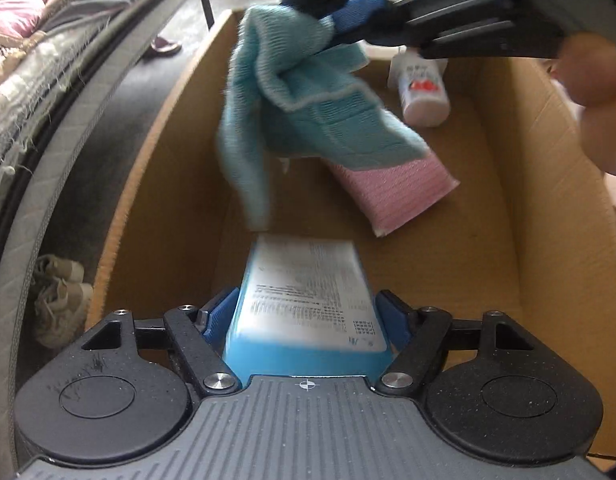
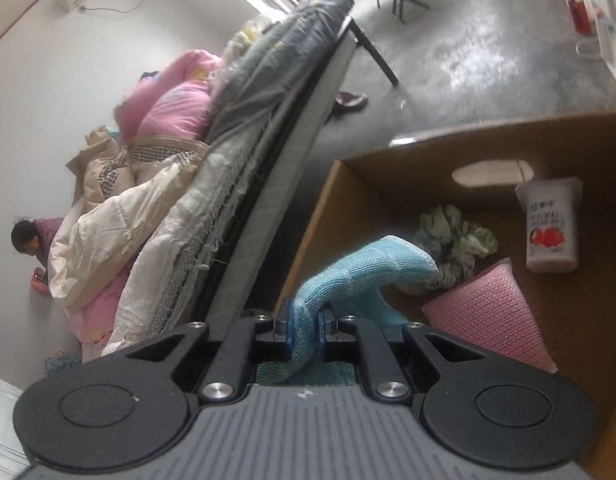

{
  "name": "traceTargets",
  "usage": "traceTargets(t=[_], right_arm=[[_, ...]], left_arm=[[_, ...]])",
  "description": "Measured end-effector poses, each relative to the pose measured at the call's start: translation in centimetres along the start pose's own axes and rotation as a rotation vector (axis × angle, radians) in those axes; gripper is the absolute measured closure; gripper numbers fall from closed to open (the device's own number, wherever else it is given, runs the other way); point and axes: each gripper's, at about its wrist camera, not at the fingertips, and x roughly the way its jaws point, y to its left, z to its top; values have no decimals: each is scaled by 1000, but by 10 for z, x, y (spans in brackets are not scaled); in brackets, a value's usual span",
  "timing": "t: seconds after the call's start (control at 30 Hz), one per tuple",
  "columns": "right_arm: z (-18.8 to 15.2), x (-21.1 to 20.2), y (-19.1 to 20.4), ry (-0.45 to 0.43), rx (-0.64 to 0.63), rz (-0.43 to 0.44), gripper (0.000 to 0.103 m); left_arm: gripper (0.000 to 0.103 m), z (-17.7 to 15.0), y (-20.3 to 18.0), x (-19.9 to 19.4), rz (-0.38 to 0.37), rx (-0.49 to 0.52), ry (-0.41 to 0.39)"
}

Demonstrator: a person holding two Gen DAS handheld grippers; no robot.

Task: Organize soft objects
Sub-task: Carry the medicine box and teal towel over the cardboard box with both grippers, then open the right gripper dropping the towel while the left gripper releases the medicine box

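An open cardboard box (image 1: pixel 167 184) lies below both grippers. My left gripper (image 1: pixel 305 312) is shut on a blue pack with a white printed label (image 1: pixel 303 280), held over the box's near end. My right gripper (image 1: pixel 348 16) (image 2: pixel 305 336) is shut on a teal knitted cloth (image 1: pixel 299 100) (image 2: pixel 348 276), which hangs down into the box. On the box floor lie a pink bubble-textured pack (image 1: pixel 396 188) (image 2: pixel 488 312), a white pack printed with strawberries (image 1: pixel 422 88) (image 2: pixel 550 228) and a crumpled green-and-white cloth (image 2: pixel 456 236).
A bed piled with bedding (image 1: pixel 47 60) (image 2: pixel 227 160) runs along the box's left side. A pair of pale shoes (image 1: pixel 59 300) and a dark slipper (image 2: pixel 350 101) lie on the concrete floor. A hand (image 1: pixel 596 92) holds the right gripper. A person (image 2: pixel 27 240) sits far left.
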Motion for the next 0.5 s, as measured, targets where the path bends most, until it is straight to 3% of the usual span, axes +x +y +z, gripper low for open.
traceTargets(t=[0.27,0.5], right_arm=[[-2,41,-21,105,99,-11,91],[-8,56,-32,155,133,-29,89]], left_arm=[[30,1,1,14,6,-14,54],[16,-4,9,8,-42,-52,66]])
